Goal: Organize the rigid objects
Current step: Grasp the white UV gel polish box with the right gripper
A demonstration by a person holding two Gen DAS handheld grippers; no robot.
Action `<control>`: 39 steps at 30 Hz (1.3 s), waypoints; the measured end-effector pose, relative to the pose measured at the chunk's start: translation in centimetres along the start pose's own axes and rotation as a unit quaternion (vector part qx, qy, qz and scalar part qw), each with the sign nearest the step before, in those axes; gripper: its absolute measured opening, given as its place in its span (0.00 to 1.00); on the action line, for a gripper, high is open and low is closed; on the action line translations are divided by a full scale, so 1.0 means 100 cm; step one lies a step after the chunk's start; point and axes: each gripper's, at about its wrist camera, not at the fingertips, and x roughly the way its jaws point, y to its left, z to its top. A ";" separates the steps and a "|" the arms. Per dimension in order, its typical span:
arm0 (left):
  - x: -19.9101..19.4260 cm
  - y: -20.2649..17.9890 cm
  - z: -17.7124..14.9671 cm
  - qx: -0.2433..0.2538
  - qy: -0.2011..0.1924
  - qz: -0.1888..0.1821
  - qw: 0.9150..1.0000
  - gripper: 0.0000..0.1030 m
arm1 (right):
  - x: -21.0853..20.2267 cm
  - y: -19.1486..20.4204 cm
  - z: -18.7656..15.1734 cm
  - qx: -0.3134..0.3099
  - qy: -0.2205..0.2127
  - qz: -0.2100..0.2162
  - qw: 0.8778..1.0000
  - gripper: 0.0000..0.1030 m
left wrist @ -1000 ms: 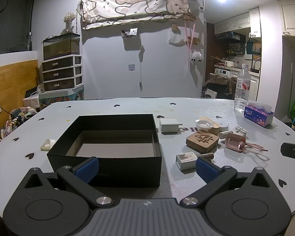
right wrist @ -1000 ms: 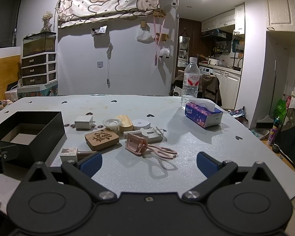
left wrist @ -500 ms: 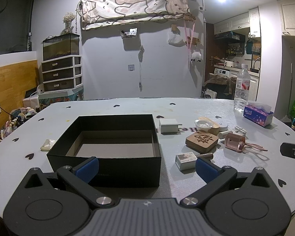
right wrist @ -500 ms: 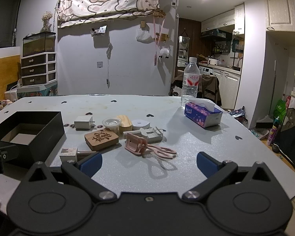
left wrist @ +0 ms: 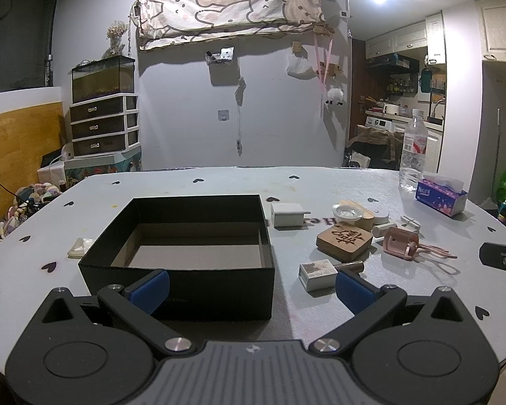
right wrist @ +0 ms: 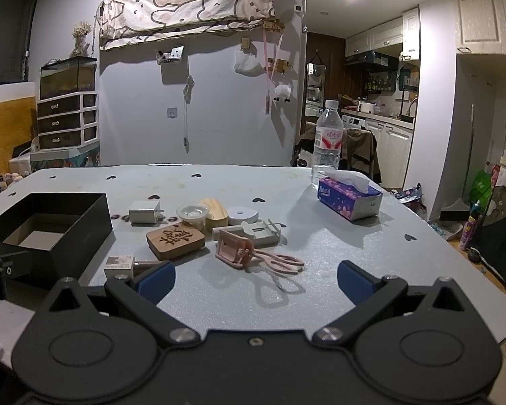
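An open black box [left wrist: 192, 236] sits on the grey table, empty inside; it also shows at the left of the right wrist view [right wrist: 50, 226]. Right of it lie small objects: a white charger [left wrist: 286, 214], a carved wooden block [left wrist: 344, 240], a pink holder with a loop [left wrist: 401, 245], a small white carton [left wrist: 317, 274], a clear dish [right wrist: 192, 211] and a white round piece [right wrist: 242, 215]. My left gripper [left wrist: 251, 288] is open and empty in front of the box. My right gripper [right wrist: 256, 281] is open and empty, near the pink holder [right wrist: 234, 249].
A tissue box [right wrist: 349, 199] and a water bottle [right wrist: 327, 138] stand at the far right of the table. A pale small item [left wrist: 79, 248] lies left of the box. The table edge [right wrist: 489, 290] falls off at the right.
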 end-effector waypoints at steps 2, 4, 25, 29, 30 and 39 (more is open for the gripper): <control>-0.001 0.004 0.002 -0.003 0.000 0.000 1.000 1.00 | 0.005 0.002 0.000 0.001 0.003 0.002 1.000 1.00; -0.002 0.011 0.004 -0.007 -0.003 0.002 1.000 1.00 | 0.009 0.004 0.000 0.003 0.006 0.005 1.000 1.00; 0.050 0.134 0.036 -0.050 0.010 0.078 0.996 1.00 | 0.081 0.063 -0.006 0.003 0.015 0.063 0.998 1.00; 0.066 0.150 0.040 -0.033 0.038 0.070 0.996 1.00 | 0.104 0.086 -0.008 -0.019 0.043 0.093 0.995 1.00; 0.070 0.154 0.041 -0.031 0.042 0.070 0.996 1.00 | 0.109 0.091 -0.008 -0.019 0.052 0.101 0.993 1.00; 0.108 0.175 0.048 -0.036 0.092 0.048 0.994 0.92 | 0.146 0.116 -0.011 0.005 0.103 0.110 0.989 1.00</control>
